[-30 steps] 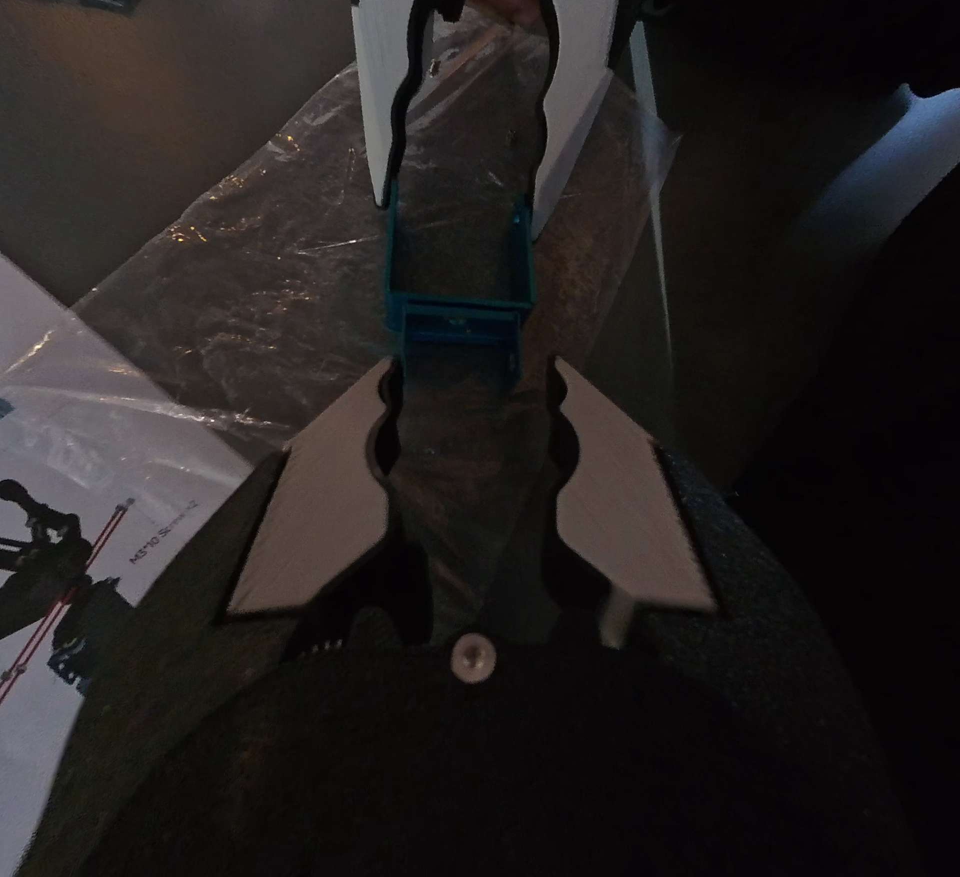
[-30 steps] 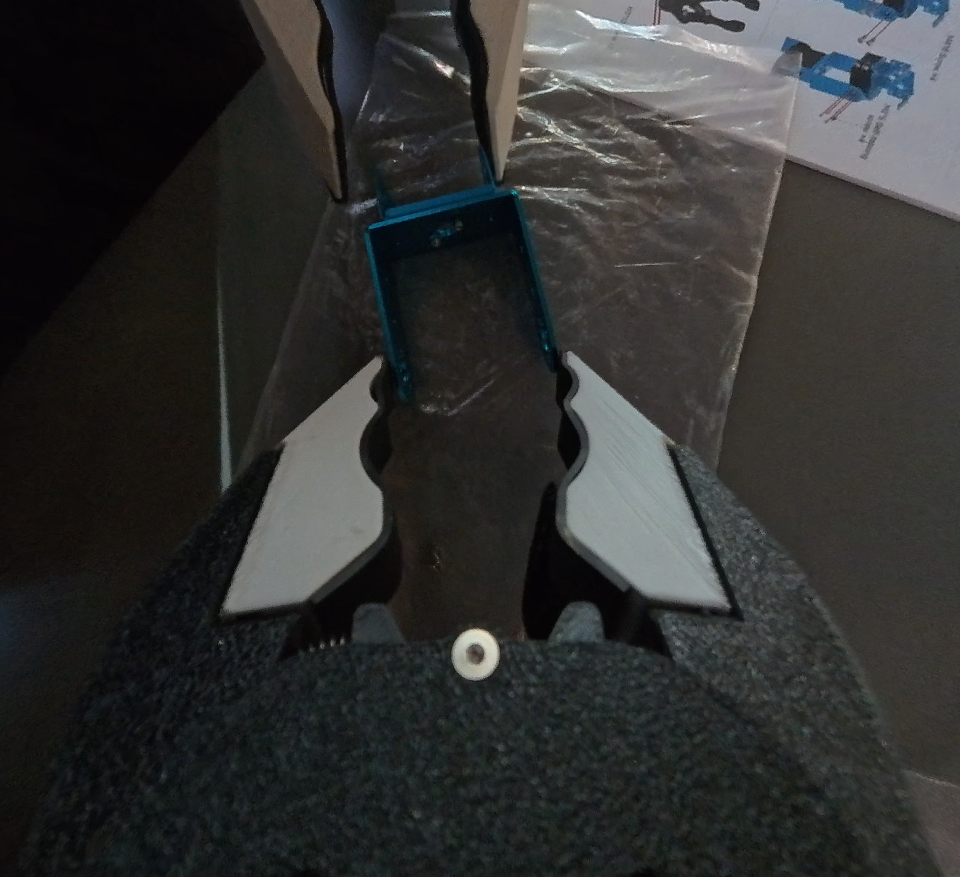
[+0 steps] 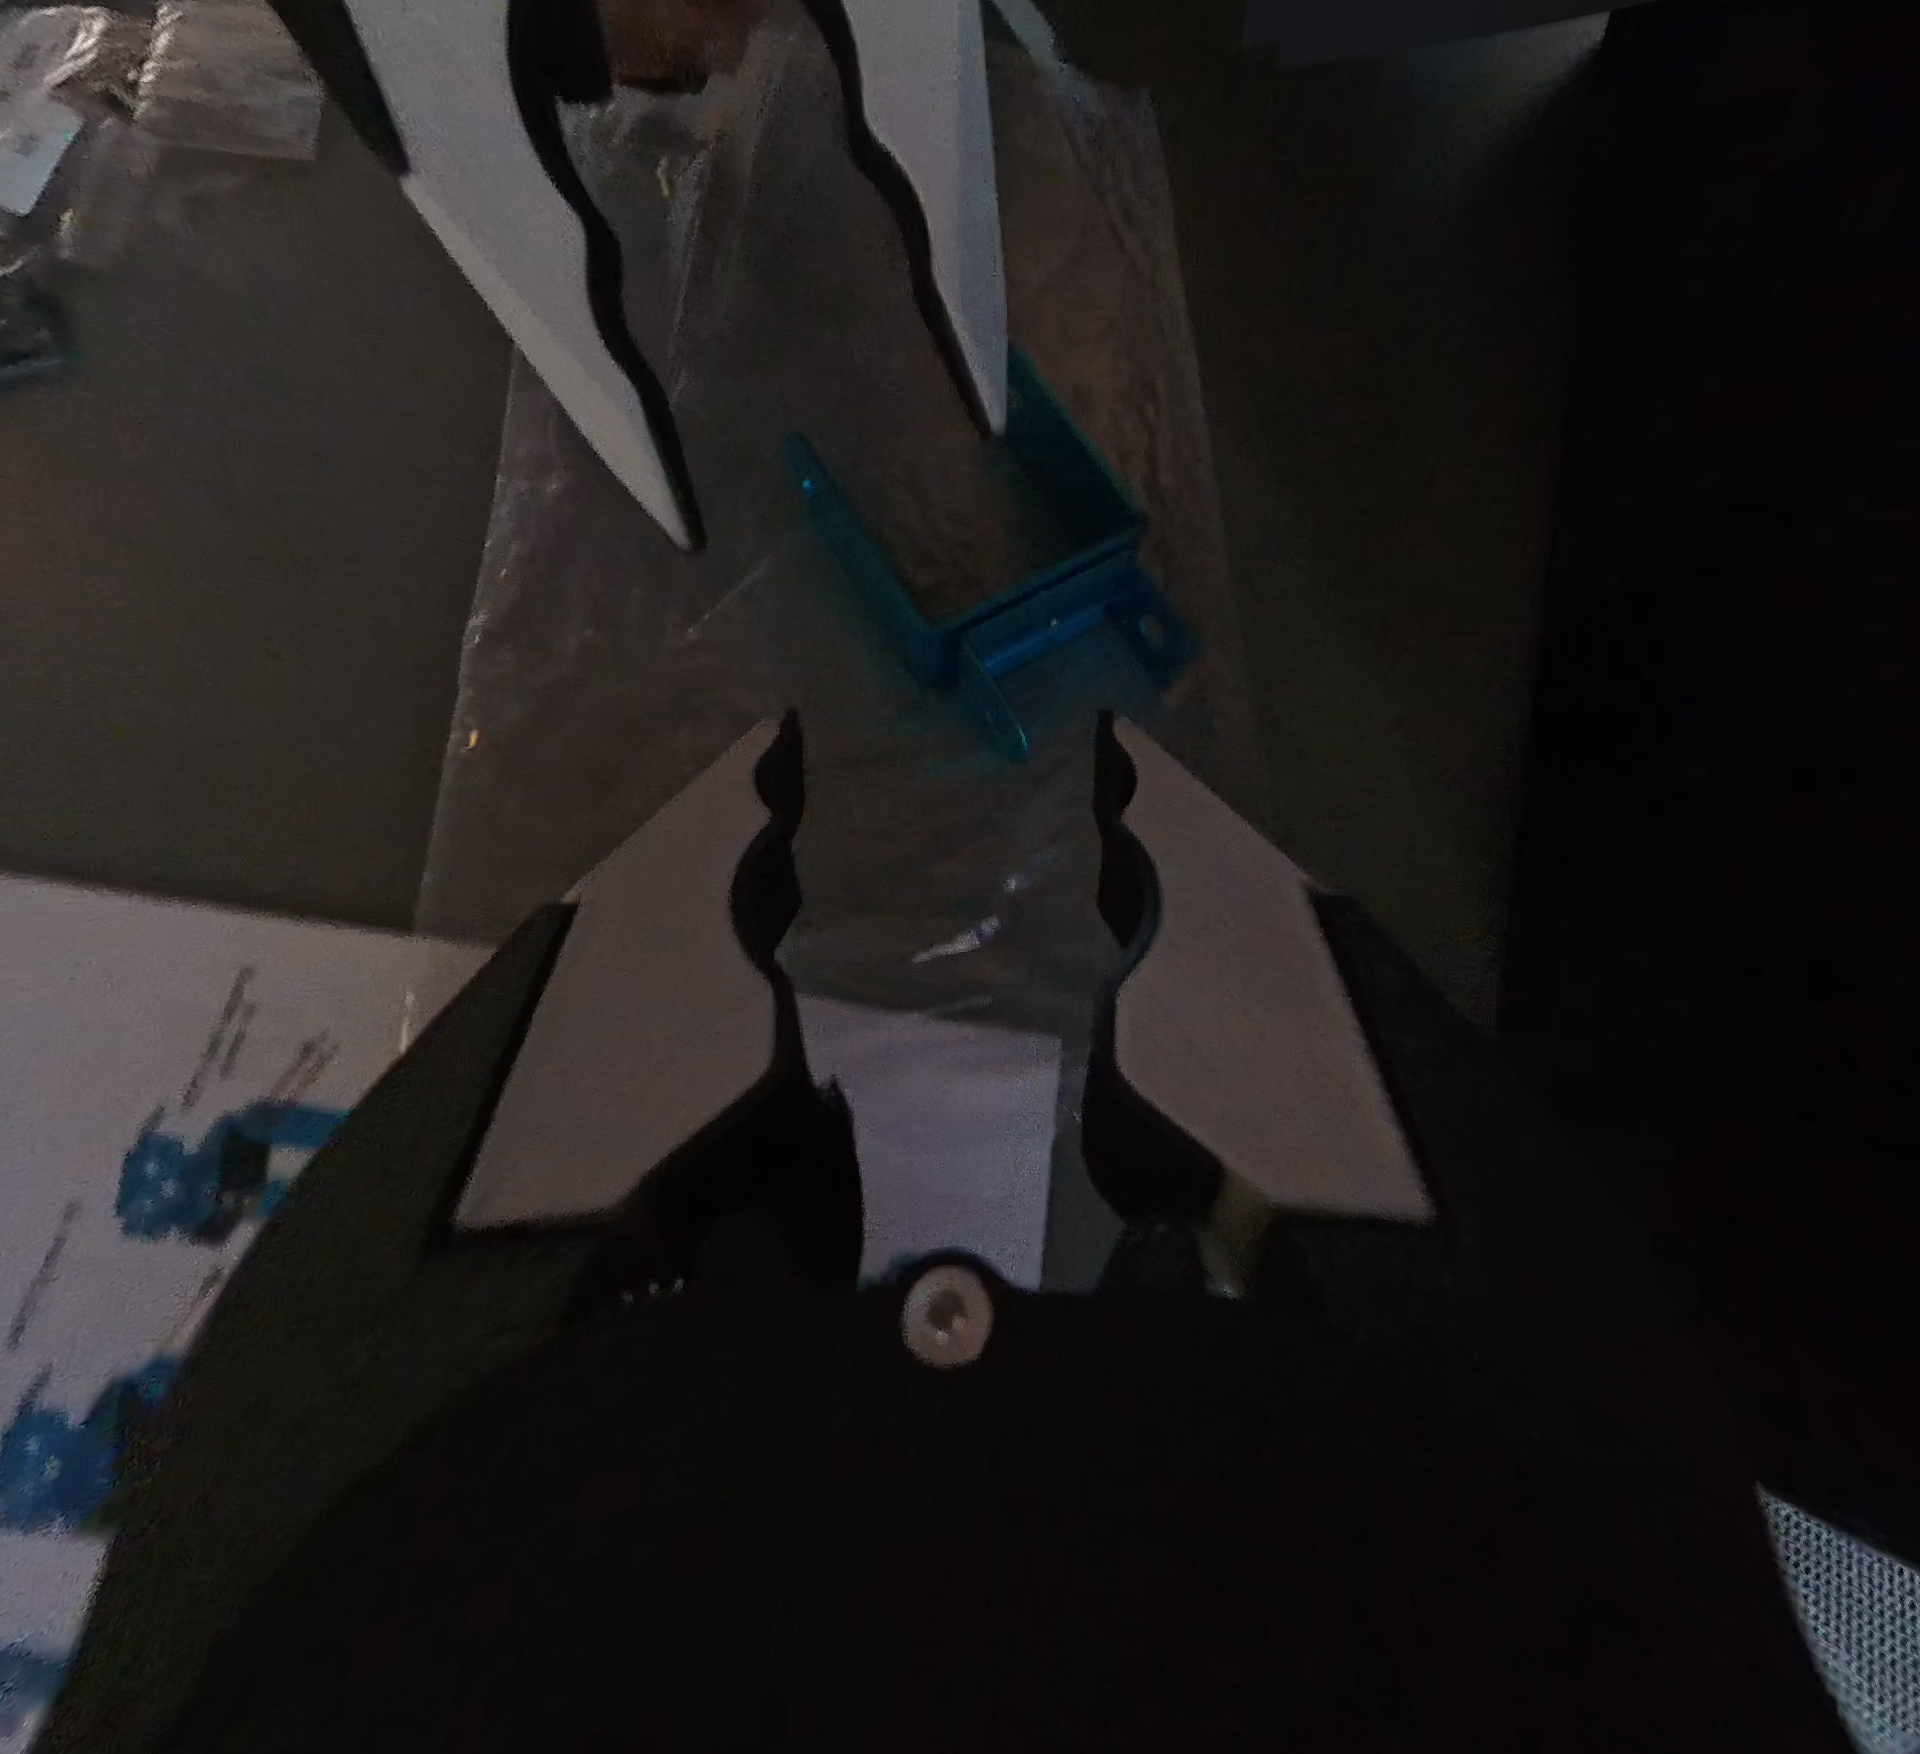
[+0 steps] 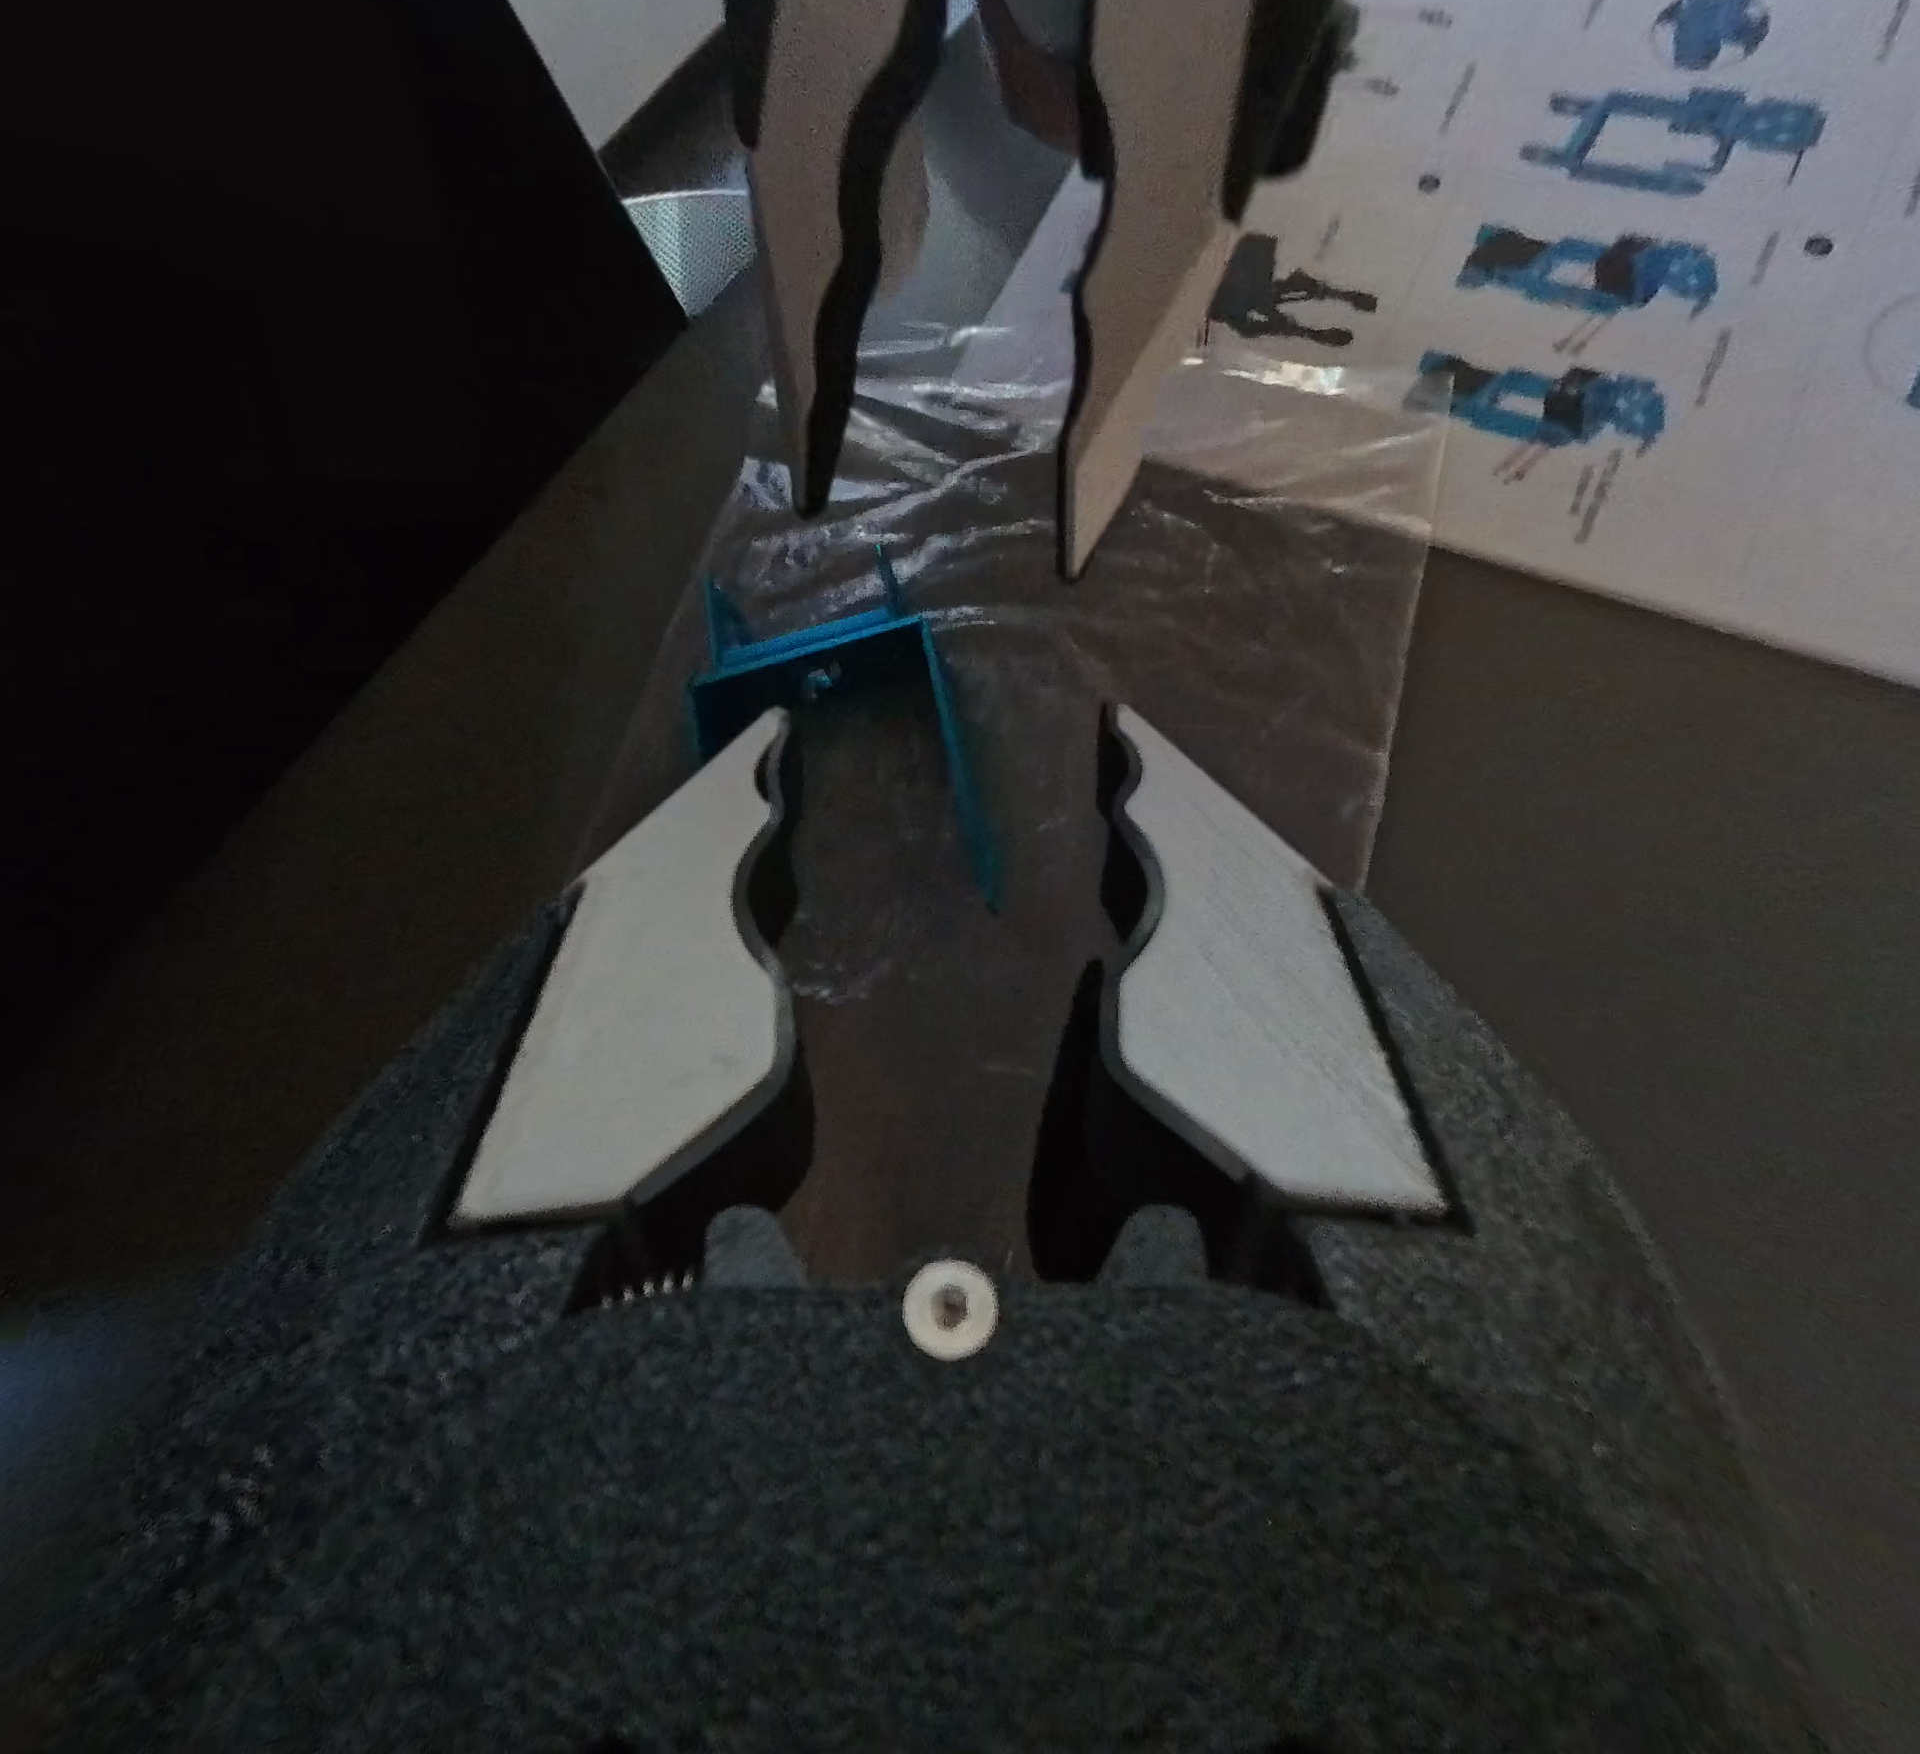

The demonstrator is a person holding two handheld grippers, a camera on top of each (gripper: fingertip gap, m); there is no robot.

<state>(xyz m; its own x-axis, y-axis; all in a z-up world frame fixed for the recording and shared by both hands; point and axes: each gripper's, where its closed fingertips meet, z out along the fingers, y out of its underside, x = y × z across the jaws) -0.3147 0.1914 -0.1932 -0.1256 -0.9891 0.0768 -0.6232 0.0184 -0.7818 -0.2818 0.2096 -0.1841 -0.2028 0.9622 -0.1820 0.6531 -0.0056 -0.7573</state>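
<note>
Dark table (image 4: 1558,873), blue bracket (image 4: 821,655) on plastic sheet (image 4: 1195,665)

my rig | left gripper (image 3: 945,748) and right gripper (image 4: 945,738): grainy black bodies | pale wavy-edged fingers (image 4: 644,987) | one silver screw (image 4: 949,1309) each

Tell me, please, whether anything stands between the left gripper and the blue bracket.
Nothing visible does: the blue bracket lies on the clear plastic bag just ahead of the open left gripper.

no legible text in either view, white instruction sheet (image 4: 1621,250) on the bench with blue diagrams and small captions (too blurred to read), same sheet (image 3: 156,1133) at lower left
</note>
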